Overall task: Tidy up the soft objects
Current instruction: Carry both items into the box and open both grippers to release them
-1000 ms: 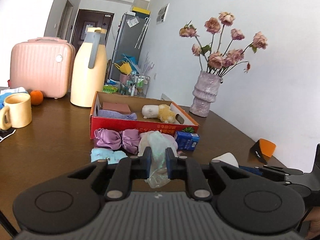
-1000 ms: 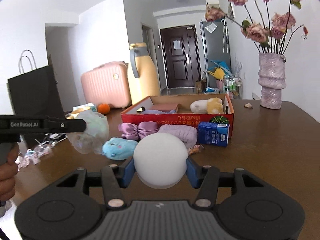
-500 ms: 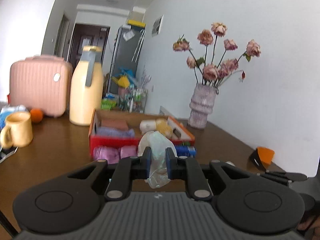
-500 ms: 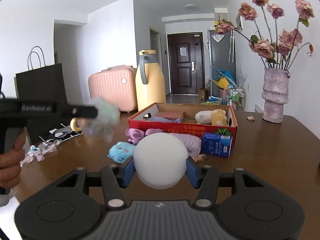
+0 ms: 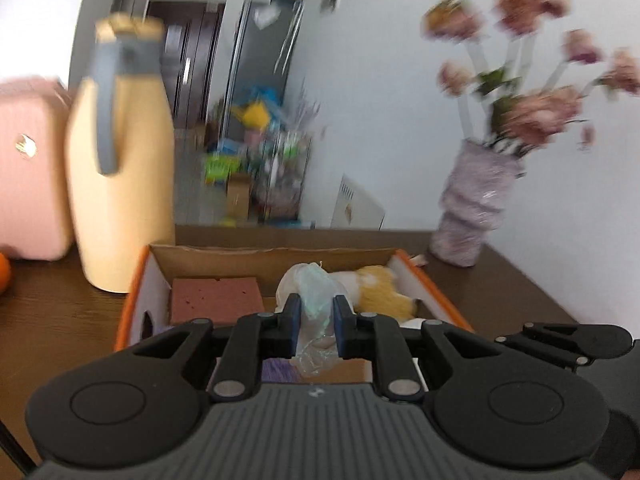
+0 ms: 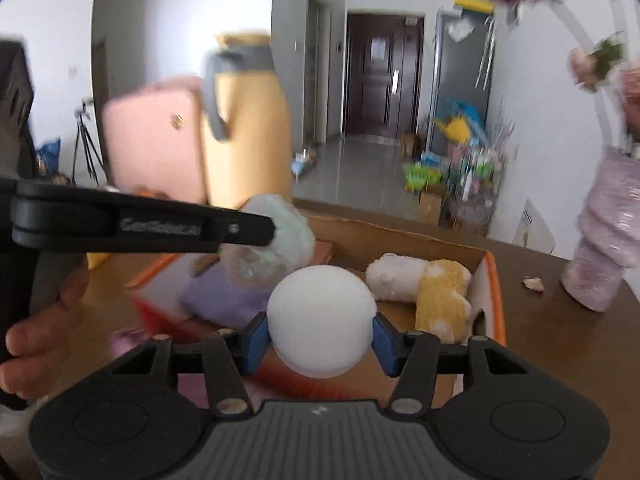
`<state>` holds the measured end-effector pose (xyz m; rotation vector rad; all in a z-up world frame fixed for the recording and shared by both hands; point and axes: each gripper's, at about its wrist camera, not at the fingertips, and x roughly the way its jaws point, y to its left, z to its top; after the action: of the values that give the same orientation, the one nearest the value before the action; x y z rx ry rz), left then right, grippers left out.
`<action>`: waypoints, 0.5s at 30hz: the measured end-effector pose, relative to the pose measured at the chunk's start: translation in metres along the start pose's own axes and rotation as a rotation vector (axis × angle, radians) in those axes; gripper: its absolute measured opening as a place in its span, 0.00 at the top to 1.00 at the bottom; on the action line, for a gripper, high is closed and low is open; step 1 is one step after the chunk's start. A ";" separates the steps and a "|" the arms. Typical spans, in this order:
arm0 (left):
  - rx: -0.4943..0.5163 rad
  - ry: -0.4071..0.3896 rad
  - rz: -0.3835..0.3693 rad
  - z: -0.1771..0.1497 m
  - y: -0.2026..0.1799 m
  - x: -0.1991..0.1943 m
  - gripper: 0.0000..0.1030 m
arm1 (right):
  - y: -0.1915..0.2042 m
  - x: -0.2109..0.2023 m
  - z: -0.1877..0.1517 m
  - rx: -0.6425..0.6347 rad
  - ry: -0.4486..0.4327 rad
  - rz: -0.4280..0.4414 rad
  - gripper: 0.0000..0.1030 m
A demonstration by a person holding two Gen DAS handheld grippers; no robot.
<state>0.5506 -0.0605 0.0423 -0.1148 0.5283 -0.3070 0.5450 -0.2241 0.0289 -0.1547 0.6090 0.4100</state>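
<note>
White foam, a smooth ball (image 6: 321, 320), sits clamped between the blue pads of the right gripper (image 6: 320, 338) at the lower centre of the right wrist view. The left gripper (image 5: 316, 322) is nearly closed on a crumpled, translucent plastic bag with a pale green tint (image 5: 316, 300), which bulges above the pads in the lower centre of its own view.

A second ago both tools hung over the bare wooden table, short of the red-and-orange cardboard box (image 5: 138, 276), with a purple scrunchie and a blue plush lying in front of it. Now the box fills the middle of both views and that foreground clutter has dropped out of sight; the blur on the yellow thermos (image 5: 120, 184) and the vase of dried roses (image 5: 474, 216) fits a fast carry forward. In the right wrist view the left tool crosses from the left edge, its bag hanging over the box's near left corner.

Inside the box lie a brown sponge block (image 5: 216, 300), a lilac cloth (image 6: 224, 296) and a white-and-yellow plush toy (image 6: 424, 284). Both loads appear to be at or over the box, so releasing them inside looks like the step due next.
</note>
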 end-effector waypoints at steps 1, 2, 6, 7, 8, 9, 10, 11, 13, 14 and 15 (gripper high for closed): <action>-0.017 0.033 0.003 0.009 0.006 0.020 0.83 | -0.003 0.017 0.008 -0.002 0.029 0.003 0.48; -0.033 0.067 0.000 0.017 0.012 0.040 0.83 | -0.008 0.034 0.014 0.003 0.063 0.019 0.48; -0.056 0.152 0.019 0.032 0.025 0.099 0.78 | -0.026 0.094 0.034 0.055 0.201 0.075 0.48; -0.051 0.167 0.037 0.032 0.027 0.112 0.74 | -0.027 0.105 0.037 0.058 0.227 0.073 0.48; -0.052 0.177 0.049 0.032 0.031 0.121 0.72 | -0.026 0.117 0.038 0.051 0.256 0.069 0.47; -0.062 0.187 0.049 0.032 0.034 0.130 0.66 | -0.024 0.125 0.039 0.041 0.273 0.063 0.46; -0.073 0.198 0.041 0.031 0.037 0.136 0.57 | -0.023 0.131 0.039 0.037 0.284 0.051 0.46; -0.080 0.206 0.035 0.031 0.039 0.141 0.51 | -0.024 0.137 0.040 0.040 0.294 0.041 0.45; -0.082 0.209 0.041 0.031 0.041 0.147 0.39 | -0.026 0.141 0.042 0.056 0.283 0.040 0.44; -0.084 0.212 0.046 0.031 0.041 0.148 0.37 | -0.026 0.142 0.043 0.062 0.277 0.043 0.43; -0.086 0.217 0.048 0.030 0.043 0.148 0.34 | -0.026 0.143 0.045 0.065 0.276 0.041 0.43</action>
<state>0.6986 -0.0661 -0.0104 -0.1528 0.7586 -0.2517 0.6855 -0.1888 -0.0181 -0.1380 0.8972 0.4114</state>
